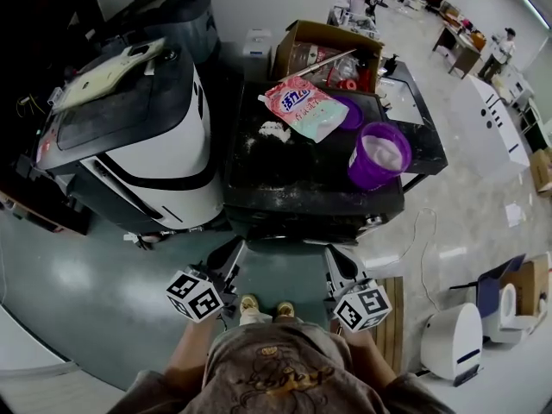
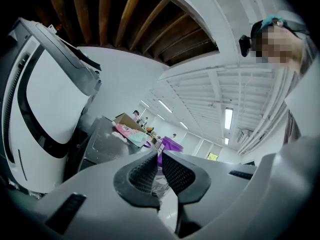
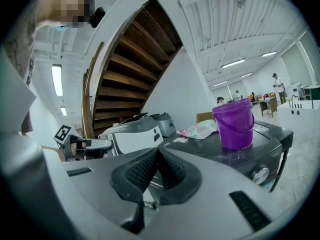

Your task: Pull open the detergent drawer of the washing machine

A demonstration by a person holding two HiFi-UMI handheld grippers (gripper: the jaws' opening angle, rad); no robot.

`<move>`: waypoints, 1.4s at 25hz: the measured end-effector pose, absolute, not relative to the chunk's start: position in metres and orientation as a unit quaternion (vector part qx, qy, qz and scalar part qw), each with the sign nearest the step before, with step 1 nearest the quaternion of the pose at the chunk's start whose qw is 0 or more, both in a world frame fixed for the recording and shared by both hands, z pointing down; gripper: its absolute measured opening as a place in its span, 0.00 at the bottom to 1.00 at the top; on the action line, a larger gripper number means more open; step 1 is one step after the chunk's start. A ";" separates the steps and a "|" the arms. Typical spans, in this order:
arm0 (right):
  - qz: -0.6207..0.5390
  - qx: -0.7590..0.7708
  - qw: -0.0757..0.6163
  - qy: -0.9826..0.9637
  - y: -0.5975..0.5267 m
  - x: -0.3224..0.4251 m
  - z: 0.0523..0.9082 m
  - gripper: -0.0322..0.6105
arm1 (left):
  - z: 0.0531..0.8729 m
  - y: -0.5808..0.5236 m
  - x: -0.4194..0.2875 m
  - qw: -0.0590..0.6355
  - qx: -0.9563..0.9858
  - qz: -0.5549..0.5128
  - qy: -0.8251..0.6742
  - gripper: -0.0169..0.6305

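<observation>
Detergent drawer sits somewhere on the front of the big dark grey boxy washing machine (image 1: 293,179) just ahead of me. I cannot pick it out, but nothing sticks out there. My left grey claw (image 1: 235,248) and right grey claw (image 1: 336,253) are pinched together, holding nothing, apart from the machine. All the pulling is left.

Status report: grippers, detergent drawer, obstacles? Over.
Both shut, empty: left gripper, right gripper, short of the washing machine. Its drawer not made out. Purple bucket, bag on top.
</observation>
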State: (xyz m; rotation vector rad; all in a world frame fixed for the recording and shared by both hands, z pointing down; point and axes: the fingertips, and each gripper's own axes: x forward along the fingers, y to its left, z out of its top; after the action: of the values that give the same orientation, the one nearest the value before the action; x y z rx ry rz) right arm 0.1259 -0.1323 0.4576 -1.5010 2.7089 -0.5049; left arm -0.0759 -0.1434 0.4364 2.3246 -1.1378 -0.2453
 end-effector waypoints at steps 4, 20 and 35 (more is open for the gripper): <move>-0.165 -0.483 -0.001 0.860 -0.132 0.124 0.461 0.05 | 0.444 -0.147 -0.078 0.285 0.861 -0.108 -0.408 0.15; -0.178 -0.508 -0.027 0.842 -0.125 0.128 0.472 0.05 | 0.513 -0.173 -0.066 0.357 0.866 -0.118 -0.329 0.60; -0.207 -0.538 -0.035 0.816 -0.125 0.142 0.482 0.06 | 0.624 -0.213 -0.056 0.424 0.844 -0.118 -0.307 0.60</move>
State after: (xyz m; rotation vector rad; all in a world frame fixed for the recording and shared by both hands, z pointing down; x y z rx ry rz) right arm 0.1423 -0.1249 0.4821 -1.7304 2.6230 -0.6668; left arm -0.0564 -0.2132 0.6236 2.1103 -0.7687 -0.2956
